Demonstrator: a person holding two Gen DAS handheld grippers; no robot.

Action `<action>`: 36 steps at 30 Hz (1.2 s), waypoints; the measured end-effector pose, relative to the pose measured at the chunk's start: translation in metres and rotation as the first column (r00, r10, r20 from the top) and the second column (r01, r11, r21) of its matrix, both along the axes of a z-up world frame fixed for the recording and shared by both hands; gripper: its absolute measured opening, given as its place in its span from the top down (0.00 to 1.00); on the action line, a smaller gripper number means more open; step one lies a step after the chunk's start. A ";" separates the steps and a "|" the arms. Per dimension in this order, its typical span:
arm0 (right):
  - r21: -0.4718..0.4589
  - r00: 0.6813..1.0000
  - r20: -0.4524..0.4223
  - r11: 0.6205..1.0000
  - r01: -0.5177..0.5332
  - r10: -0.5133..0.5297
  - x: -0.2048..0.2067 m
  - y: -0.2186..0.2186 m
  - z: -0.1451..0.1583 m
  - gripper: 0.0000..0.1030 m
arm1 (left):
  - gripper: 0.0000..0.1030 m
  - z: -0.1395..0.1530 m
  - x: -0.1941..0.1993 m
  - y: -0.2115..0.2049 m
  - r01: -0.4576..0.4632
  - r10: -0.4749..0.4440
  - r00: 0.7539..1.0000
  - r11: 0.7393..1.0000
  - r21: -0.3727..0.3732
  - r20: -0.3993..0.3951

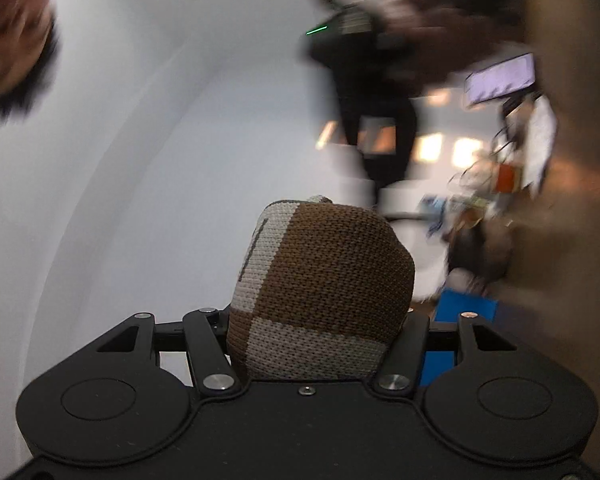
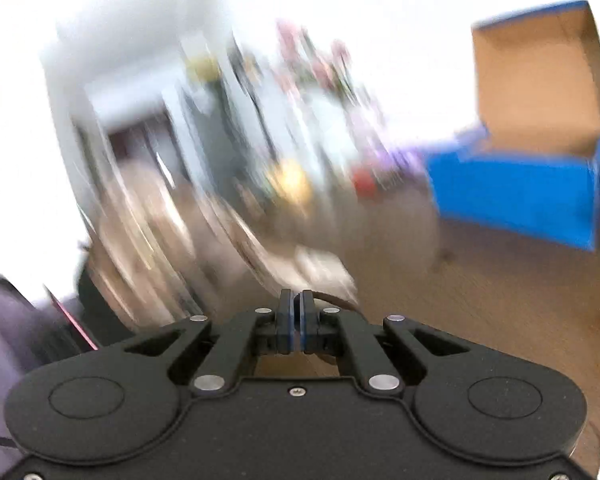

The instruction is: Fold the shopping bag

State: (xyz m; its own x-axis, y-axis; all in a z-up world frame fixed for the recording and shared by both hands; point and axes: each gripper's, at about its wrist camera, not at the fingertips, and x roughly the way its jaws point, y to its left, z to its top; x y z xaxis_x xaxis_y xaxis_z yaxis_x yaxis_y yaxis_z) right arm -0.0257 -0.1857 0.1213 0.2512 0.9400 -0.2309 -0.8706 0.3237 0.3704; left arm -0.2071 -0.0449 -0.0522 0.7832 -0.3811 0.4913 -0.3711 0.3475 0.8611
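left gripper (image 1: 320, 320) – jaws clamp bunched brown-and-cream knit shopping bag (image 1: 324, 280) | right gripper (image 2: 295, 320) – jaws closed, pads together, nothing held

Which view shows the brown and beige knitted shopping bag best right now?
The left wrist view. The brown and beige knitted shopping bag sits bunched between the left gripper jaws, sharp and close. The right wrist view is heavily blurred; only a thin brown strand shows by the shut right gripper, and I cannot tell whether it belongs to the bag.
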 end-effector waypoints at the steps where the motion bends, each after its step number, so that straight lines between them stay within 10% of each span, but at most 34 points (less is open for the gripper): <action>1: 0.035 0.998 0.000 0.998 -0.056 0.056 -0.005 -0.003 0.009 0.98 | 0.44 -0.004 -0.001 -0.003 0.011 -0.011 1.000 0.999 0.030 0.006; 11: -0.034 0.955 0.038 0.956 -0.293 0.294 -0.038 0.013 0.045 0.98 | 0.44 -0.030 0.001 -0.032 0.048 -0.073 0.993 0.969 0.243 0.096; 20: -0.140 0.943 0.000 0.933 -0.330 0.334 -0.054 0.013 0.056 0.98 | 0.45 -0.022 0.007 -0.026 -0.016 0.003 0.996 0.989 0.147 0.090; 25: -0.354 0.938 0.139 0.900 -0.253 0.318 -0.074 0.016 0.063 0.97 | 0.46 -0.023 0.018 -0.029 -0.066 0.051 0.996 0.975 0.211 0.074; 30: -0.604 0.827 0.401 0.793 -0.086 0.395 -0.116 0.040 0.076 0.84 | 0.46 -0.021 0.030 -0.036 -0.132 0.120 0.991 0.965 0.225 0.067; 36: -0.733 0.712 0.503 0.678 0.052 0.490 -0.137 0.063 0.069 0.68 | 0.46 -0.030 0.042 -0.035 -0.175 0.156 0.983 0.950 0.260 0.093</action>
